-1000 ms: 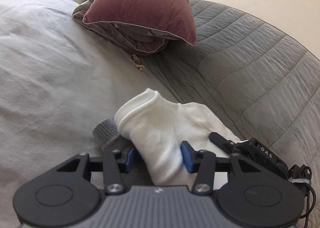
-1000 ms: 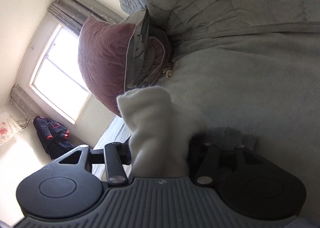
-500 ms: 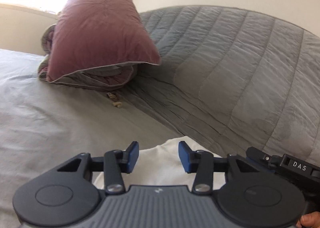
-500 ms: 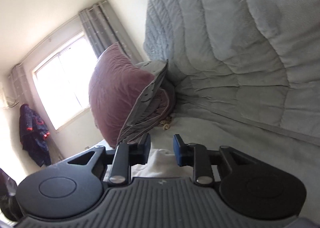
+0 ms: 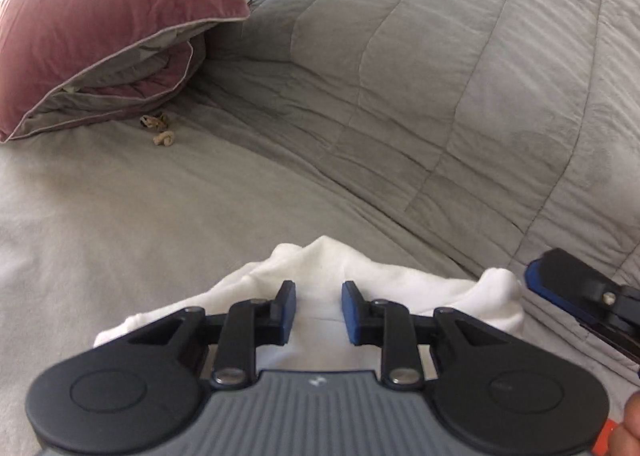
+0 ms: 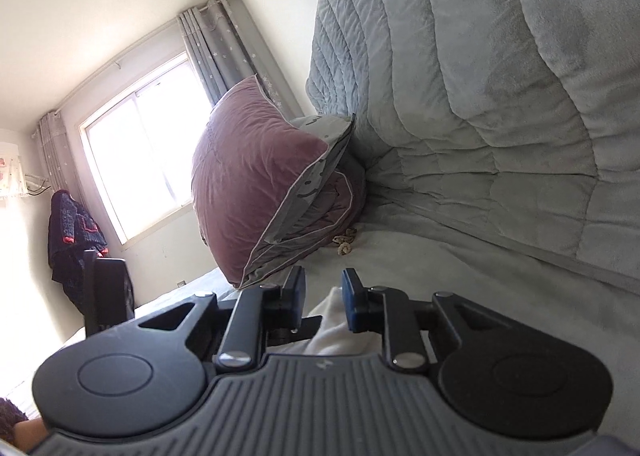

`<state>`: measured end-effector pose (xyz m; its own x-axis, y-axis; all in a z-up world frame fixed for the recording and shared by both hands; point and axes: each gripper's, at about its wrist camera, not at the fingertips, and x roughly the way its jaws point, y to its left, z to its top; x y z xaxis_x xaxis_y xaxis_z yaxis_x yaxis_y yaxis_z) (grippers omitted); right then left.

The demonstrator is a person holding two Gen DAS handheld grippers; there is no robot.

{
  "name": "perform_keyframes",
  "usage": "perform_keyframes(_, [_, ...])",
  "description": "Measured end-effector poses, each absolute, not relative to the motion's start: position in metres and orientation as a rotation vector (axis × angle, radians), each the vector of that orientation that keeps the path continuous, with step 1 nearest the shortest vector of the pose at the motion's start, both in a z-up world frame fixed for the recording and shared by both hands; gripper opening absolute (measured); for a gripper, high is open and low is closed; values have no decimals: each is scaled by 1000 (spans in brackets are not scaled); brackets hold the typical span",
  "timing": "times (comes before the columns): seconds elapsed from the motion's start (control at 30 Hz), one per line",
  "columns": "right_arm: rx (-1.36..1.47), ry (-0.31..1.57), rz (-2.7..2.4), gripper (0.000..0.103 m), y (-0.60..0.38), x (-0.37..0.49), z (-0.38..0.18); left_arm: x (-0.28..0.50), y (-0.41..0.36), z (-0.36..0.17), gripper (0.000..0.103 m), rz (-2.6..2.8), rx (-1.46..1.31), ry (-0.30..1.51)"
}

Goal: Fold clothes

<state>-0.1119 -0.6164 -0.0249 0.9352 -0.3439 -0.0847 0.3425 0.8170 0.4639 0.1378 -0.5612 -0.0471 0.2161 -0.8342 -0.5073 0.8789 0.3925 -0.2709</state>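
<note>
The white garment (image 5: 320, 296) lies bunched on the grey bedsheet (image 5: 120, 216), directly under and just ahead of the left gripper (image 5: 319, 312). That gripper's blue-padded fingers (image 5: 289, 312) stand apart with only cloth visible below the gap, so it is released and holds nothing. A raised peak of the garment sits just beyond the fingertips; a second hump rises at the garment's right end, close to the right gripper (image 5: 576, 288), which enters the left wrist view from the right edge.

In the right wrist view the right gripper (image 6: 322, 304) also has its fingers parted. A fold of the white garment (image 6: 336, 324) rises between them and seems to touch the right-hand pad, but the other pad is clear of it, so it is unclenched rather than gripping.

Most of the garment is hidden beneath the two gripper bodies; its near edge and full outline cannot be made out. A sliver of hand (image 5: 628, 432) shows at the lower right corner of the left wrist view, cut off by the frame.

Beyond the garment the sheet is bare as far as the maroon pillow (image 5: 100, 16), which rests on a folded blanket. A small tan object (image 5: 160, 130), too small to identify, lies just beside the pillow. The quilted grey duvet (image 5: 440, 76) banks up along the garment's far right side, near its right hump. Past the pillow, a window (image 6: 140, 160) and a dark jacket (image 6: 72, 232) are visible.
</note>
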Motion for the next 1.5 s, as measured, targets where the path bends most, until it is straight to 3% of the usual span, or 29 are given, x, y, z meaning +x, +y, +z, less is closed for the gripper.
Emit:
perform_keyframes(0.13, [487,95,-416,21,-617,-94,-31,142,-566,-50,26,-1175,77,690])
perform_keyframes(0.27, [514,241,-527,1,-629,-80,-48,150,-566,-58,26,-1170,14,729])
perform_keyframes(0.5, [543,246,-541,1,-634,-80,-53,138,-564,-51,26,-1131,49,687])
perform_keyframes(0.6, [559,222,-526,7,-634,-83,-50,132,-551,-40,27,-1112,33,690])
perform_keyframes(0.67, [589,208,-506,17,-635,-86,-47,124,-541,-34,29,-1088,52,697])
perform_keyframes(0.8, [542,225,-535,22,-622,-80,-36,107,-515,-19,35,-1036,85,727])
perform_keyframes(0.87, [531,237,-539,39,-615,-78,-30,99,-501,-9,36,-1014,127,731])
perform_keyframes(0.9, [529,240,-537,42,-610,-80,-24,95,-495,-6,37,-1002,150,730])
perform_keyframes(1.1, [484,268,-532,43,-577,-93,19,75,-456,22,38,-918,195,748])
perform_keyframes(1.23, [437,284,-548,46,-552,-108,47,57,-427,40,46,-881,200,753])
perform_keyframes(1.5, [410,308,-573,54,-507,-138,92,21,-378,78,51,-842,192,752])
